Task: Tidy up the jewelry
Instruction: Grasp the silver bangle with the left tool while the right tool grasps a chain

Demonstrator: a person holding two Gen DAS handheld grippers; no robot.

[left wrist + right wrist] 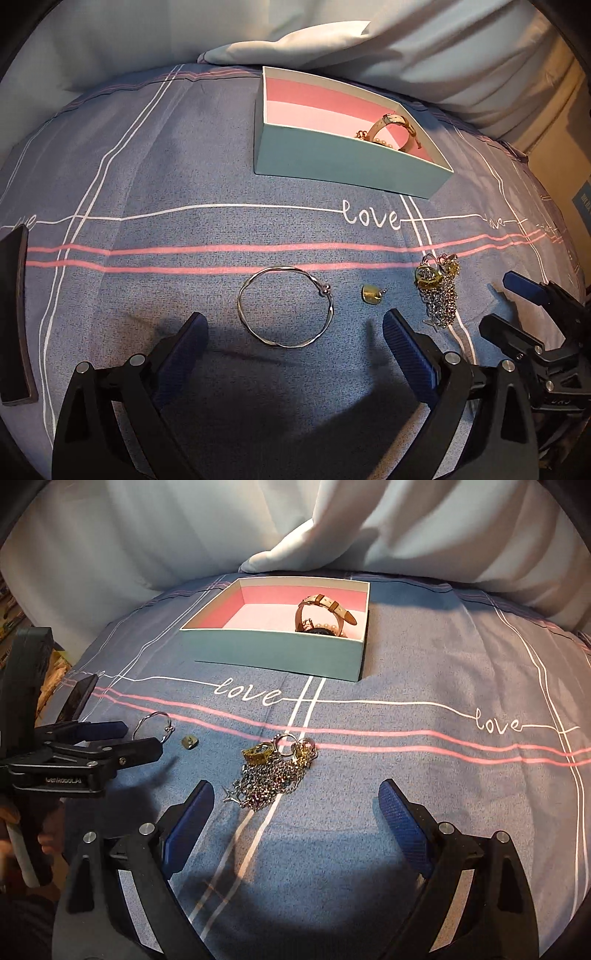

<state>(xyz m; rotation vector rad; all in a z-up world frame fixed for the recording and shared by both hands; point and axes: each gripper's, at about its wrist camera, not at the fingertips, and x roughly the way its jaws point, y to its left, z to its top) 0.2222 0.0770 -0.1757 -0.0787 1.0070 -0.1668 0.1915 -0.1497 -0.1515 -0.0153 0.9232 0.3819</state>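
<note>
A: Starting at the left, the left gripper (291, 332) hangs over the blue bedsheet (147, 166) with its jaws spread wide and nothing in them. The silver bangle (286, 306) lies flat on the sheet, between and just ahead of the two blue pads, not touching either. My guess is the jaws are set that wide so they can straddle the whole hoop.

B: And the small gold piece beside it?

A: The gold earring (371, 294) sits just to the right of the bangle, apart from it, near the right-hand pad. Further right is the chain pile (437, 291), a silver tangle with gold rings on top.

B: Who is lined up on that?

A: The right gripper (295, 805), also wide open and empty. In its own view the chain pile (275, 771) lies just ahead of the gap between its fingers, toward the left one. So each hand seems aimed at a separate item, which would let both lift at once.

B: Where is it all meant to go?

A: Probably the teal box (332, 166), open-topped with a pink lining, standing farther back on the sheet, well apart from the loose pieces. It already holds a watch (325, 609) with a tan strap, standing on edge at the right end, and a string of pearls (334, 629) beside it. The left end of the box is bare lining.

B: So partway done.

A: I judge so: three items remain outside.
</note>
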